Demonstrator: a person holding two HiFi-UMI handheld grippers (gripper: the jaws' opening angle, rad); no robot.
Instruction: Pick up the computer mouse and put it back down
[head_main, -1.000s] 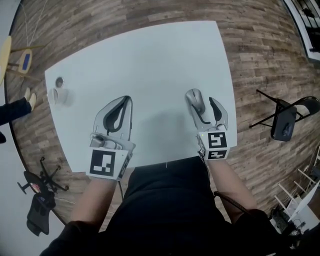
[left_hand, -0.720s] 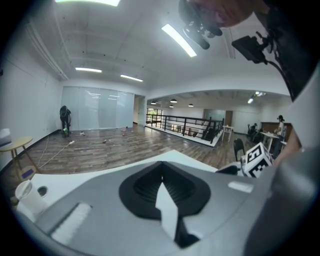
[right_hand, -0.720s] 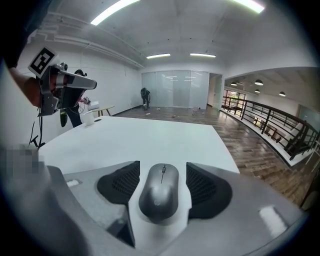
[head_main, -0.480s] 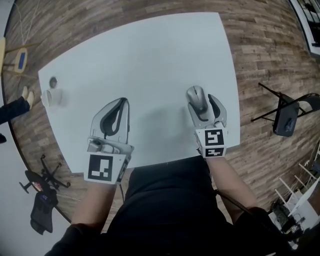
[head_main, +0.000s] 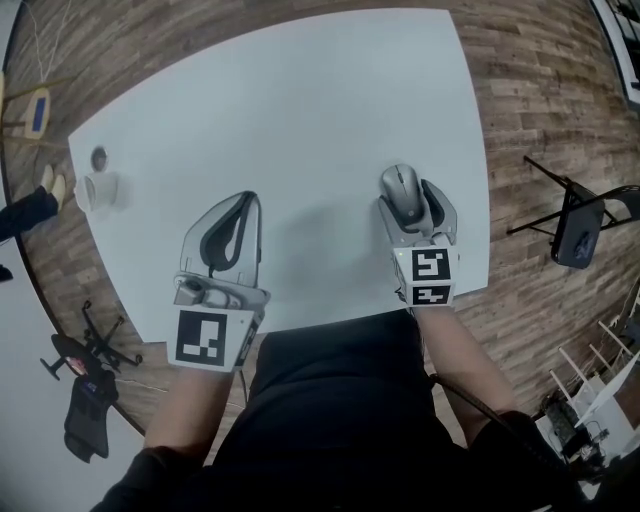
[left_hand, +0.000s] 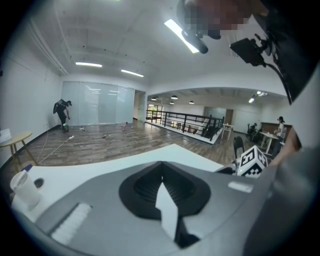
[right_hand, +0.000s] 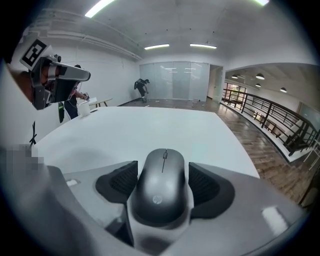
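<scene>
Mouse (head_main: 401, 190), grey w/ smooth rounded shell, appears set down on white table (head_main: 300, 110) near its right edge, between pads of right gripper (right_hand: 162, 172), whose jaws have just been opening & now stand barely clear of its flanks. Likely light, rigid, a bit slick; best pinched at the waist, across both sides, not buttons or wheel. Left gripper (left_hand: 161, 172) idles well apart, jaws together, empty.

Table (head_main: 300, 110): white, on wood-plank floor (head_main: 545, 90).
Cup (head_main: 100, 190): white, at the table's left corner.
Small round thing (head_main: 98, 157): just beyond the cup.
Folding chair (head_main: 578, 235): dark, off the right edge.
</scene>
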